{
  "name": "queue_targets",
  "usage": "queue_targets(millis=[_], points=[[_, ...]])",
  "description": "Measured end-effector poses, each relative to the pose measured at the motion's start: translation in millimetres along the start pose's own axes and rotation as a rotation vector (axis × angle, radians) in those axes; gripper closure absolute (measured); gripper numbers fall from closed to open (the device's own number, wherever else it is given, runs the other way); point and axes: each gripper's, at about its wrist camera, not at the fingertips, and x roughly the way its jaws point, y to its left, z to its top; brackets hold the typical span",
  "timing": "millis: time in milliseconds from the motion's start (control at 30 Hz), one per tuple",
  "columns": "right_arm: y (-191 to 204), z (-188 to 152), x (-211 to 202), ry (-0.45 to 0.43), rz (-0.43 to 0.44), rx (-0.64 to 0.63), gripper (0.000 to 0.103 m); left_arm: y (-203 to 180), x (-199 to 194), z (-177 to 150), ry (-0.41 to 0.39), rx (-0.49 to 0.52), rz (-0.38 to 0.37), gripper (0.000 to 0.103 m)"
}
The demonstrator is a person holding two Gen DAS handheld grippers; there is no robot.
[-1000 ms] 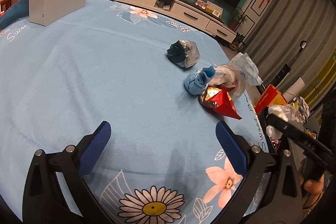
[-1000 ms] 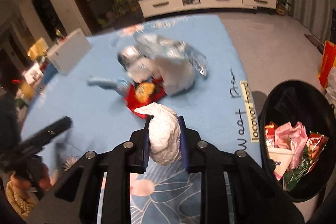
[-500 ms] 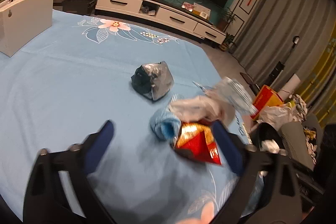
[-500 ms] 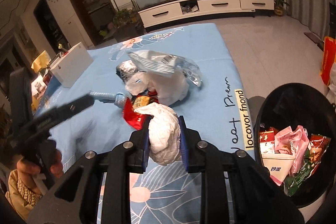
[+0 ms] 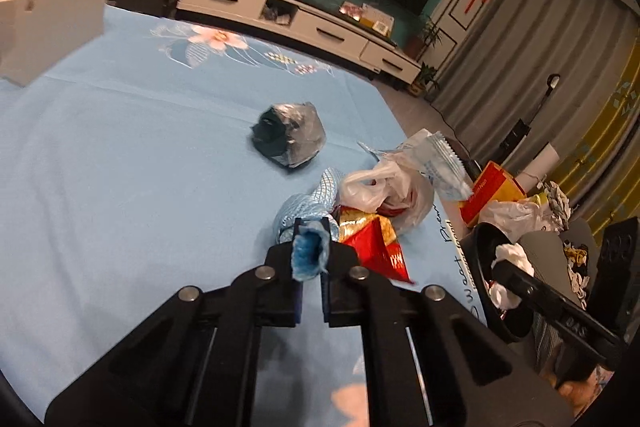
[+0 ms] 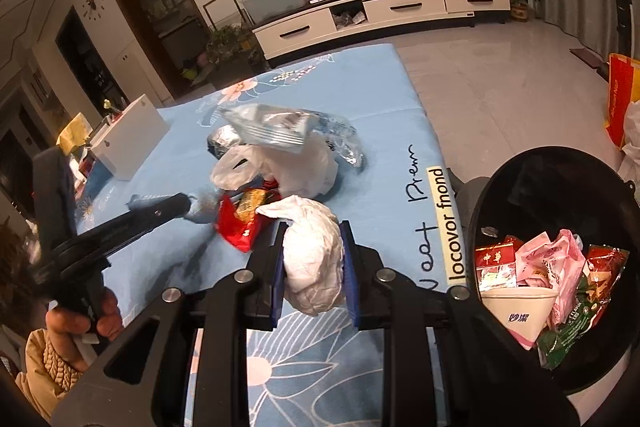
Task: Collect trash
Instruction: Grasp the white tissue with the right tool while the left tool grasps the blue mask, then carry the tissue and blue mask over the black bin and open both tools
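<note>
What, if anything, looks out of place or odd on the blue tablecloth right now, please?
Only the litter itself: a red foil wrapper, a white plastic bag and a dark foil-wrapped bundle lie loose on the tablecloth rather than in the black bin. Nothing looks spilled or broken.

Dim warm light, fisheye bending, dark corners

Lay bare across the left and near stretch of the light-blue flowered tablecloth. Stood crowded toward the right edge: dark crumpled foil bundle, white plastic bag, red foil snack wrapper. Stood just beyond that edge: round black trash bin, its mouth unobstructed.
</note>
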Motion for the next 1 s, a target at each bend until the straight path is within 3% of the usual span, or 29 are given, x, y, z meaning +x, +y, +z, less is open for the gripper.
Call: queue_targets(millis=[400,700,1000], points=[[26,-15,-36,-0.007,0.040,-0.032,0.078,10,-109,-44,-0.085,-0.028,0.112,0.095],[57,-21,-73,-0.054,0.044,-0.088,0.078,-8,-169,-53,-0.189,0.013,0.063,0.095],[76,-24,-98,-0.091,0.043,-0.134,0.078,-24,-202,-59,-0.248,0.039,0.022,0.095]])
